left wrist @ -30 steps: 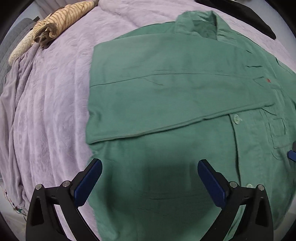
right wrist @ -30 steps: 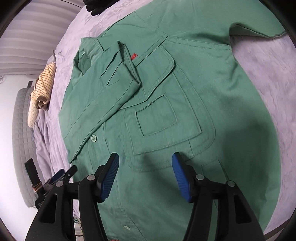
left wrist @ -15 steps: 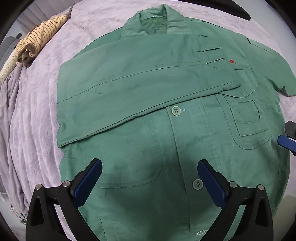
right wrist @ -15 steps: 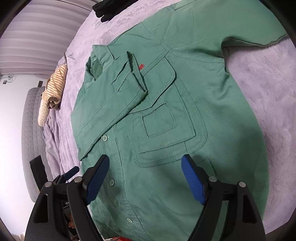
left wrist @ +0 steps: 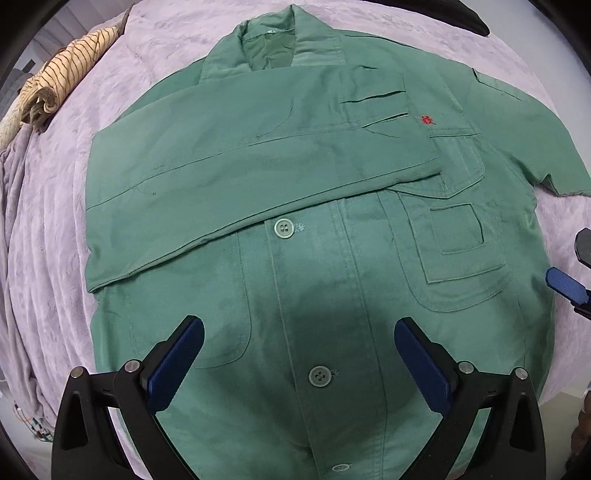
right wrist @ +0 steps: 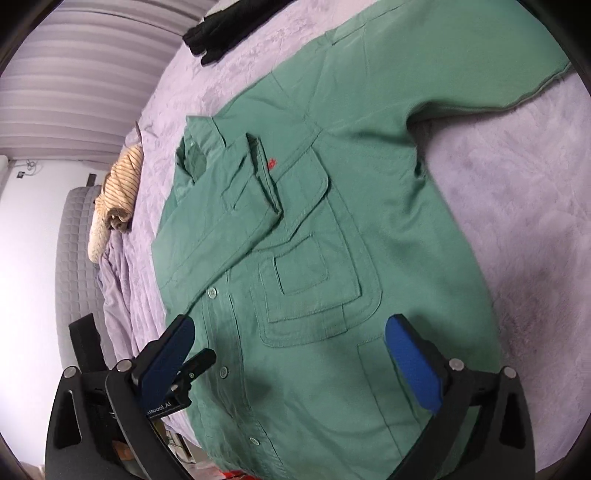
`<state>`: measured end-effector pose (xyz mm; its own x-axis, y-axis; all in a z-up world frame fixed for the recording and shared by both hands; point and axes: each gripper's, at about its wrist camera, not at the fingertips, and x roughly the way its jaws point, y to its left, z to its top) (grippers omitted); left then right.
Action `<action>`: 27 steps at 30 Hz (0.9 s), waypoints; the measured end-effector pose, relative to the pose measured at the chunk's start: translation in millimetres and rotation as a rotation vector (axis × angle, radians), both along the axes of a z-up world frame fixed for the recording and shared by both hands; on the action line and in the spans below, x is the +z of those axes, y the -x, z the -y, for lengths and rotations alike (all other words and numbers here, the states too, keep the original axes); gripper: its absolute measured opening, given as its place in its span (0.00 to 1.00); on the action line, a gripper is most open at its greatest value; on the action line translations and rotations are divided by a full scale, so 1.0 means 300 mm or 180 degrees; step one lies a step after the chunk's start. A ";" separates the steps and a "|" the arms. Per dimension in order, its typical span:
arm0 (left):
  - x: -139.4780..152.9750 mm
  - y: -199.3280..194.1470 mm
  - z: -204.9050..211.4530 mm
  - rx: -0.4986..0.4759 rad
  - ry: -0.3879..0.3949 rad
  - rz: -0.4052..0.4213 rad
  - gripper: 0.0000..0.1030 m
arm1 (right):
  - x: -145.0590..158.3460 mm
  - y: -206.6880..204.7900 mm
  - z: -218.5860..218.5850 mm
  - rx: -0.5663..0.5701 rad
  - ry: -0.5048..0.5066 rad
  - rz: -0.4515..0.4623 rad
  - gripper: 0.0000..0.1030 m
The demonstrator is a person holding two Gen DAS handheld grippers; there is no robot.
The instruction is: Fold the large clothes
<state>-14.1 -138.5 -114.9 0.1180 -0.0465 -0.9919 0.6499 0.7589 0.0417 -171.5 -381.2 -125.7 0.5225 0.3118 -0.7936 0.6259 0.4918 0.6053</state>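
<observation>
Left of the green work shirt (left wrist: 314,258), a striped beige garment (left wrist: 62,77) lies bunched on the lilac plush blanket (left wrist: 48,229). The shirt itself lies flat, front up and buttoned, its collar on the far side from both claws. One long sleeve (left wrist: 258,177) is already folded across the chest and covers the upper placket. The left gripper (left wrist: 299,363) hovers over the lower front with its jaws spread wide and holding nothing. The right gripper (right wrist: 288,363) hangs above the hem side near the patch pocket (right wrist: 303,269), also wide and empty. The other sleeve (right wrist: 461,70) lies stretched out to the shirt's right, and dark clothing (right wrist: 218,27) lies beyond the collar. The cloth looks a mid-weight woven cotton: soft, limp, not slippery, likely to sag and crease. Pinching the outstretched sleeve near its cuff and at the shoulder seam looks soundest
</observation>
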 end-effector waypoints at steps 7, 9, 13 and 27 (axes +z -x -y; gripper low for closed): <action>0.004 0.044 0.126 -0.0075 0.0053 -0.0004 1.00 | 0.016 0.080 0.161 -0.0237 -0.0092 0.0138 1.00; 0.005 0.056 0.168 -0.0093 0.0086 -0.0010 1.00 | 0.019 0.115 0.221 -0.0328 -0.0113 0.0148 1.00; 0.008 0.074 0.270 -0.0137 0.0186 0.0014 1.00 | 0.033 0.221 0.398 -0.0658 -0.0055 0.0158 1.00; -0.044 0.161 0.614 -0.0257 0.0351 -0.0090 1.00 | -0.064 0.545 0.989 -0.2228 -0.0171 0.0706 1.00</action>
